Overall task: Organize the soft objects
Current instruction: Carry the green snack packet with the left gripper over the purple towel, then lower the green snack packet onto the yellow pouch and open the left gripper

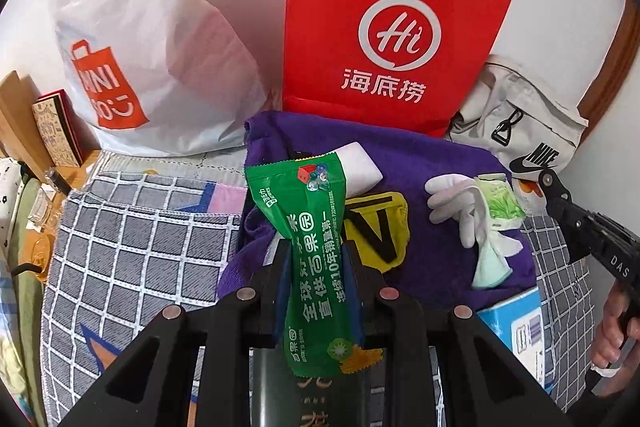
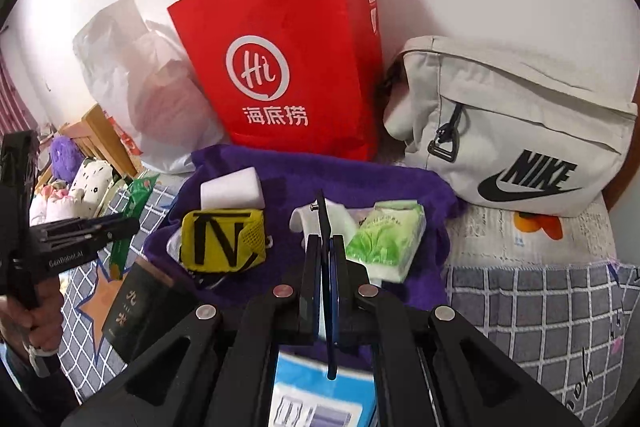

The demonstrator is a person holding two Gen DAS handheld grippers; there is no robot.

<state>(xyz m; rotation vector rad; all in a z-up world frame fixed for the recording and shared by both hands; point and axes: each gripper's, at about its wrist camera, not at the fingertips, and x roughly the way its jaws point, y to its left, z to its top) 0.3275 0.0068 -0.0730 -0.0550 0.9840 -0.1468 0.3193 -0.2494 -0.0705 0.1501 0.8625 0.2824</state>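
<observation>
Green packet carried toward the purple cloth pile

The left gripper [image 1: 316,259] pinches a green packet [image 1: 316,247] at mid-frame, above the purple cloth [image 1: 432,163]; the right gripper [image 2: 326,247] is closed with nothing between its jaws. Best to lower the packet onto bare cloth beside the yellow pouch [image 1: 380,223], then release.

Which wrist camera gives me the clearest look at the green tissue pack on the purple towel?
The right wrist view. There the green tissue pack sits close, just right of the shut right gripper, its face unobstructed. In the left wrist view it is small and off to the right, partly hidden behind a white glove.
</observation>
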